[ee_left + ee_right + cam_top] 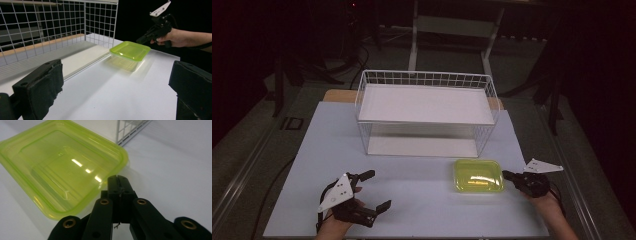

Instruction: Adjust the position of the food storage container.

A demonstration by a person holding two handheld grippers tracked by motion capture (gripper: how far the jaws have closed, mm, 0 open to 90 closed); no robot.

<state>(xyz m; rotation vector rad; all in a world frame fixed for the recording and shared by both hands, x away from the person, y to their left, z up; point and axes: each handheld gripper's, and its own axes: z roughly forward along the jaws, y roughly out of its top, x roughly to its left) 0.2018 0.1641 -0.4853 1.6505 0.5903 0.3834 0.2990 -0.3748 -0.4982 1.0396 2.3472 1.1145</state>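
**Two hand-held grippers flank a green container on the desk**

Two tools sit at the near edge of the white desk [412, 200], one in each of the person's hands. The left hand-held gripper [374, 192] rests near the near-left part of the desk with its jaws spread wide apart; in the left gripper view its two black padded jaws stand at the far sides of the frame with bare desk between them. The right hand-held gripper [508, 175] is at the near right, its jaws pressed together with nothing between them, and its tip sits just beside the right edge of the yellow-green plastic container [478, 175]. In the right gripper view the closed tip lies right at the container's rim; I cannot tell whether it touches.

That container, a shallow translucent box with a lid-like top and rounded corners, sits on the desk right of centre, just in front of the white wire basket [427, 80]. This basket stands at the far middle of the desk, with a white shelf board across its top and another white panel at its base.
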